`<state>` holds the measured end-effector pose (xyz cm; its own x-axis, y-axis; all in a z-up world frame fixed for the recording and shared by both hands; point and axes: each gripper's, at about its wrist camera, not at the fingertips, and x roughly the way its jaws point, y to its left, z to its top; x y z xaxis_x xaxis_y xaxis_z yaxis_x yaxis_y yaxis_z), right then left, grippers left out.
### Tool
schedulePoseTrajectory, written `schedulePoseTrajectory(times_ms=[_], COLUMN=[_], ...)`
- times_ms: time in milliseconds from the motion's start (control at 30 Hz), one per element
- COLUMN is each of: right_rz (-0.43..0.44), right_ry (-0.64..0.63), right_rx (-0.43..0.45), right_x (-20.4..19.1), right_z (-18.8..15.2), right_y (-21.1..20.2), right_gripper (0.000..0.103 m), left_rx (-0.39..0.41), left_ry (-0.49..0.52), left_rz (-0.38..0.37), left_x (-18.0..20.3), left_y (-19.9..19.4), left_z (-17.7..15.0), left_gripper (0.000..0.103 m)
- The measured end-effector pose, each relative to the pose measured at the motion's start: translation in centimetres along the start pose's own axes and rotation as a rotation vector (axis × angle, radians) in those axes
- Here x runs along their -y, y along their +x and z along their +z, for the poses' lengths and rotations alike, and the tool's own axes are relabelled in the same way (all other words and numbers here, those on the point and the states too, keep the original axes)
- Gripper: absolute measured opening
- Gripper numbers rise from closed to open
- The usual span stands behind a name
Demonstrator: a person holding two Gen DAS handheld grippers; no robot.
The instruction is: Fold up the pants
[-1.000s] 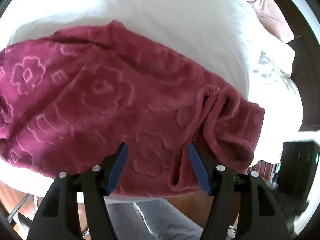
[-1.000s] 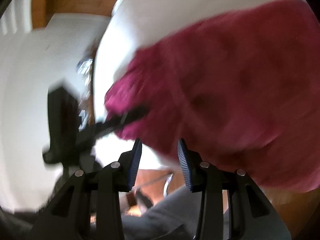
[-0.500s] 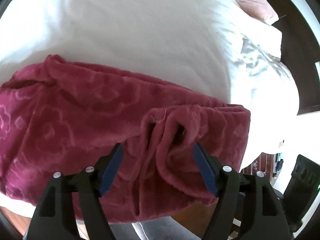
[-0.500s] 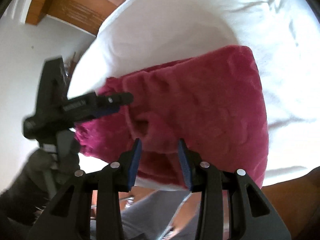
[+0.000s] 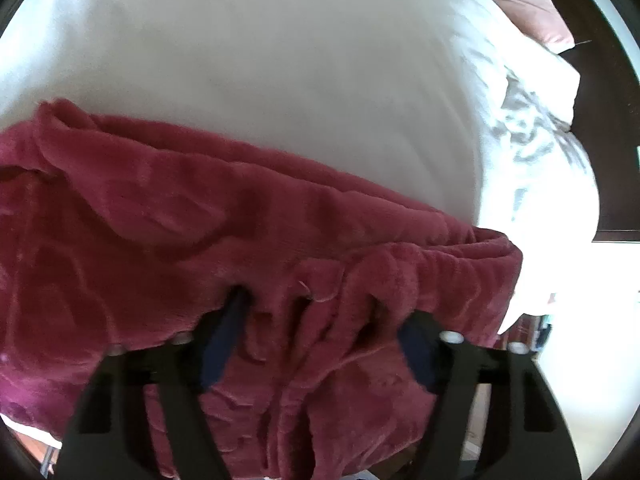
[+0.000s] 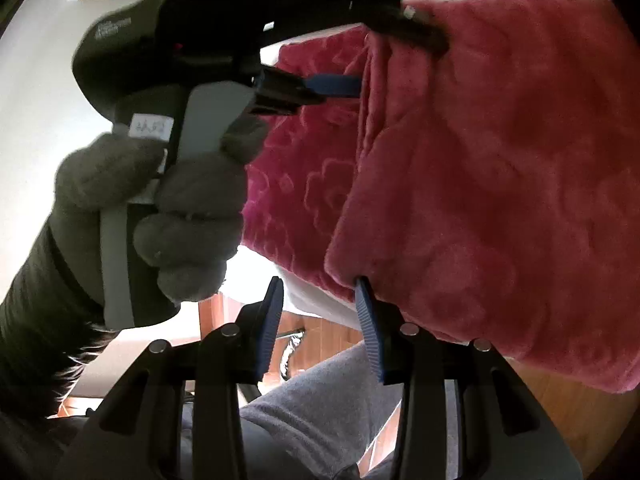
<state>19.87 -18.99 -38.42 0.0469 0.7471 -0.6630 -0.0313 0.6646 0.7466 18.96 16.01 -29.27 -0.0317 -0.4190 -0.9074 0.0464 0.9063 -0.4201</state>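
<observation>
Left wrist view first: my left claw (image 5: 320, 320) has its jaws closing with a bunched ridge of the pants (image 5: 200, 240) between them, both blue pads sunk into the pile at the gathered end of the garment. Whether the pads are pressing properly yet I can't tell, since the fleece swallows the tips.

From the right wrist view, my right claw (image 6: 320, 312) is spread and pinching nothing. Its right-hand pad sits tucked right under the near lip of the folded cloth and the other pad hangs in open air, so I read it as lined up for a grip, not holding. That same view shows the gloved left hand (image 6: 168, 208) squeezing the left tool's handle, its blue finger poking into the fabric higher up.

Outward from there, the maroon fleece pants lie along the near edge of the bed (image 5: 300, 80), part of the bundle hanging over that edge toward me. They look doubled over at least once (I can see one layer sitting on another, with a fold line running away from my right claw), so I'd judge the fold is well under way, not just started.

What's left, as I read it: get both grips seated, carry this gathered end across for another fold, then flatten the stack. The rest of the bed's white sheet is bare up to the pink pillow (image 5: 524, 4) at the far corner.
</observation>
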Motion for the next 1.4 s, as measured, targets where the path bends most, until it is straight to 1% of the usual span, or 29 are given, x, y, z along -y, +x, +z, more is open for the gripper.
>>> schedulePoseTrajectory(times_ms=[33,100,167,267,300,367,433,500,600,733,767,833,867,900,967,1000,1033,1100,1133,1167,1233,1300,1333,1367,1400], right_rz=[0.0,-0.012,-0.034,-0.069,-0.075,-0.087,-0.112,-0.147,-0.209,-0.233,-0.235,-0.24,-0.245,-0.249,-0.262,-0.274,-0.283,-0.296,-0.303,-0.311,-0.319,-0.339,-0.344,-0.344,-0.347], right_ry=[0.008,0.029,0.033,0.029,0.023,0.02,0.003,-0.006,-0.009,-0.002,0.0,0.004,0.006,0.009,0.002,-0.012,-0.023,-0.056,-0.068,-0.08,-0.109,-0.141,-0.153,-0.167,-0.173], right_rx=[0.014,0.047,0.066,0.082,0.079,0.064,0.024,-0.021,-0.054,-0.066,-0.07,-0.075,-0.076,-0.079,-0.086,-0.089,-0.091,-0.089,-0.087,-0.086,-0.083,-0.08,-0.079,-0.08,-0.082], right_x=[0.2,0.9,0.7,0.6,0.4,0.2,-0.2,0.2,0.7,0.6,0.6,-0.4,-0.6,-0.6,-1.0,-1.4,-1.9,-3.0,-3.5,-4.1,-5.2,-6.4,-6.9,-7.5,-7.7], right_z=[0.0,0.3,0.7,1.2,1.3,1.8,2.3,2.5,2.5,3.0,3.0,4.0,4.0,4.1,4.5,4.6,4.6,4.7,4.7,4.7,5.0,5.4,5.6,6.0,6.3], right_y=[-0.4,-1.7,-1.9,-1.8,-1.4,-0.3,1.4,3.4,5.6,6.7,6.7,6.7,6.7,6.9,6.6,5.7,5.8,5.5,5.4,5.4,5.4,5.3,5.6,5.9,6.2], right_gripper=[0.039,0.039,0.039,0.039,0.039,0.039,0.039,0.039,0.039,0.039,0.039,0.039,0.039,0.039,0.039,0.039,0.038,0.038,0.038,0.038,0.039,0.038,0.038,0.039,0.038], left_rx=[-0.007,-0.006,0.012,0.051,0.067,0.077,0.066,0.055,0.038,0.038,0.034,0.023,0.021,0.025,0.034,0.042,0.051,0.071,0.082,0.091,0.139,0.192,0.228,0.243,0.268], left_ry=[-0.005,-0.009,0.005,0.045,0.067,0.085,0.064,0.024,0.007,0.025,0.026,0.028,0.029,0.035,0.062,0.081,0.094,0.096,0.087,0.079,0.046,-0.004,-0.045,-0.068,-0.108], left_rz=[-0.024,-0.047,-0.059,-0.076,-0.07,-0.048,-0.012,-0.009,0.003,-0.01,-0.017,-0.034,-0.043,-0.047,-0.026,-0.008,0.002,-0.006,-0.015,-0.021,-0.023,-0.032,-0.035,-0.033,-0.028], left_x=[0.0,-0.1,0.0,0.4,0.6,0.3,-1.1,-2.7,-4.3,-5.1,-5.2,-5.2,-5.3,-5.4,-5.2,-5.0,-5.0,-5.3,-5.7,-5.9,-7.2,-9.1,-10.7,-11.5,-13.1], left_y=[0.1,-0.3,-1.1,-3.3,-4.2,-4.6,-4.2,-3.7,-2.6,-1.9,-1.8,-1.9,-2.1,-2.5,-2.9,-3.2,-3.7,-4.7,-5.4,-5.8,-7.5,-9.2,-10.5,-11.1,-12.1], left_z=[0.0,0.0,-0.2,-0.8,-0.9,-0.9,-0.4,-0.1,0.1,0.3,0.4,0.6,0.6,0.6,0.6,0.4,0.3,-0.2,-0.5,-0.7,-1.3,-1.8,-2.2,-2.4,-2.8], left_gripper=[0.042,0.024,0.021,0.02,0.02,0.02,0.02,0.02,0.021,0.026,0.029,0.031,0.033,0.037,0.043,0.049,0.051,0.053,0.054,0.058,0.063,0.076,0.077,0.077,0.077])
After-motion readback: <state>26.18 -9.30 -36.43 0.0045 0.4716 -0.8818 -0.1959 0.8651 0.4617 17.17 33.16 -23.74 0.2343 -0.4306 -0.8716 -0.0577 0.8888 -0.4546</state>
